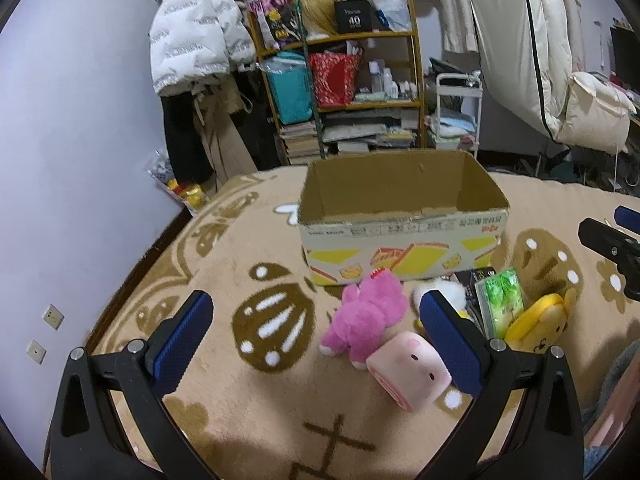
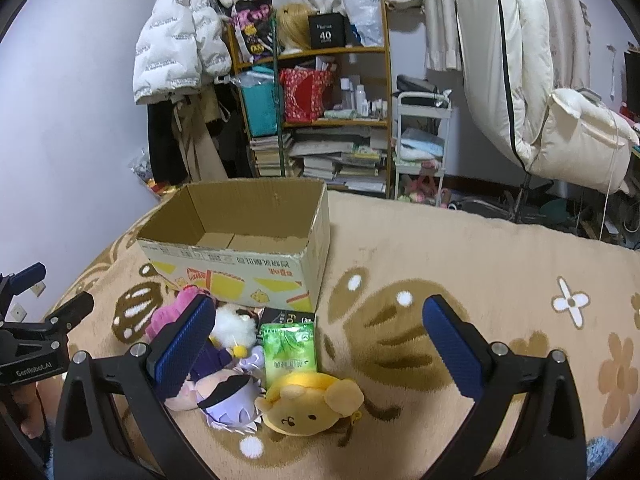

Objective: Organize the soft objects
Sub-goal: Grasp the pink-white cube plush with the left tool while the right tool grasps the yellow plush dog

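Both grippers are spread wide and empty. The pink plush (image 1: pixel 362 316) lies between the left gripper (image 1: pixel 316 344) fingers, nearer its right one; the box (image 1: pixel 400 216) sits beyond. The right gripper (image 2: pixel 320 354) hovers farther off.

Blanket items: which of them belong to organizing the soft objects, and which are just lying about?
Belong to the job:
- pink plush
- pink cube plush
- yellow bear plush
- purple-haired doll
- white fluffy toy
- cardboard box, empty
- left gripper and right gripper, both open

Lying about:
- green packet
- bookshelf
- white puffer jacket
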